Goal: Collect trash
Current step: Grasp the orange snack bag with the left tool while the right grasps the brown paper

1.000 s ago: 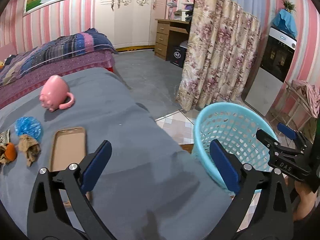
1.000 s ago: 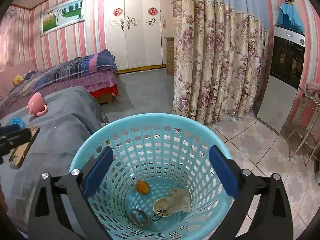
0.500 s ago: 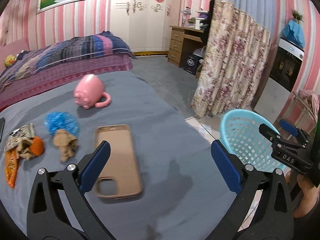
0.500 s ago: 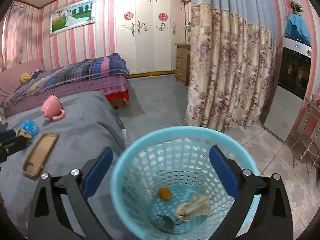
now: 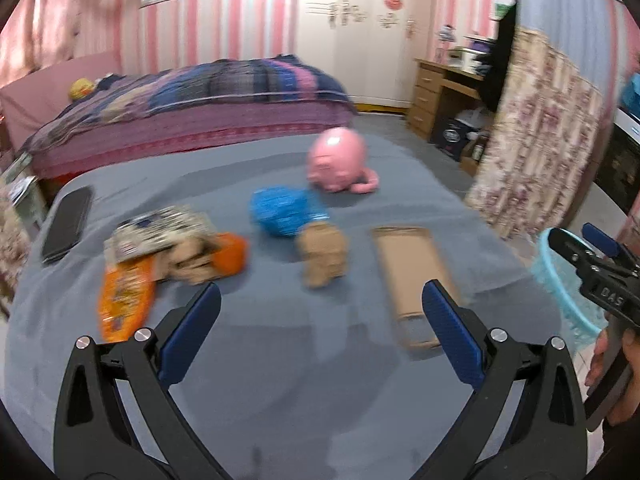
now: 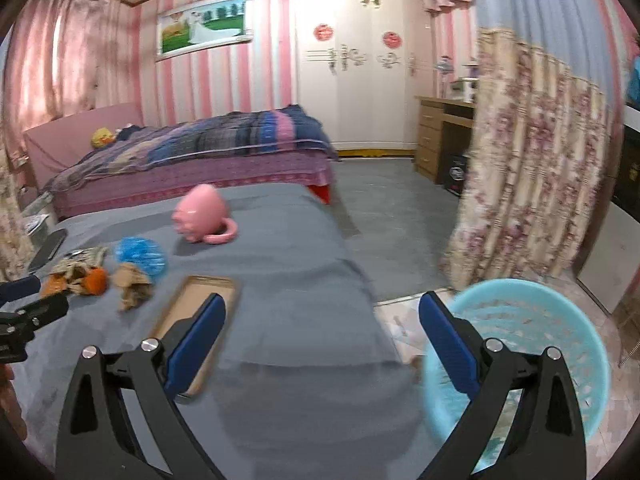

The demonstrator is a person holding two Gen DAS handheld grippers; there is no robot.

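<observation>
Both claws wide open, empty: left claw over the grey counter, right claw between counter edge and blue basket.

Basket contents too blurred to read. My read: collection is partway at best.

Left on the counter:
- brown paper wad, 12 o'clock of left claw, long axis roughly 12–6
- blue crumpled bag
- wrapper pile, 10 o'clock; orange wrapper runs 12–6

Phone case and pink mug look like non-trash.
</observation>
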